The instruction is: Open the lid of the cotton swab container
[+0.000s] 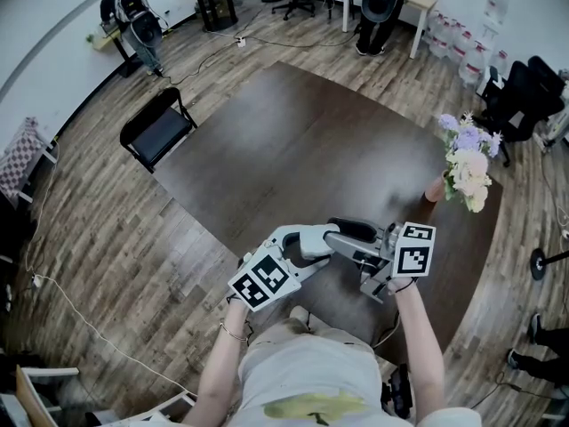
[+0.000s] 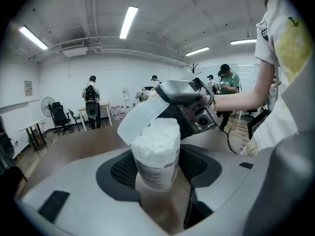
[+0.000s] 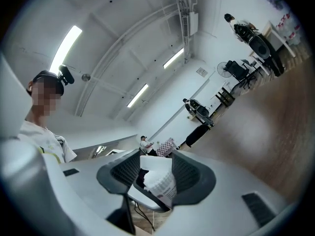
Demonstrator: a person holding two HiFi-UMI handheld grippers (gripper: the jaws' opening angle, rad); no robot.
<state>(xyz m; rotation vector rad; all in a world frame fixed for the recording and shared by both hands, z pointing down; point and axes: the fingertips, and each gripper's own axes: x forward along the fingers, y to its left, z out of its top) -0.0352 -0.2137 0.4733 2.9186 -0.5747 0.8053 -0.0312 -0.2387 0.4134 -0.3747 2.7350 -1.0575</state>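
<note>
Head view: at 6 o'clock, close to my body, my two grippers meet tip to tip over the near edge of a dark table [image 1: 293,140]. My left gripper [image 1: 331,240] reaches in from 7 o'clock and my right gripper [image 1: 369,261] from 4 o'clock. What they hold is hidden between them here. A bunch of pale flowers [image 1: 467,163] stands well apart at 3 o'clock.

Left gripper view: my left jaws are closed on the body of the cotton swab container [image 2: 157,156], which stands upright at the centre. It is packed with white swabs heaped up to its rim. Its lid [image 2: 140,119] is already swung up and leans away toward 11 o'clock. I cannot tell if a hinge joins it to the rim. My right gripper comes down on the lid from 1 o'clock.

Right gripper view: my right jaws are clamped on the white flap of the lid just below centre, with the container's labelled body hanging under it toward 6 o'clock.

My judgement is that the lid is open, or nearly so. Pulling it further back could tear it off or drag the container out of my left jaws. Tilting the container could spill the heaped swabs. I cannot tell whether it rests on the table, so a slip might drop it.
</note>
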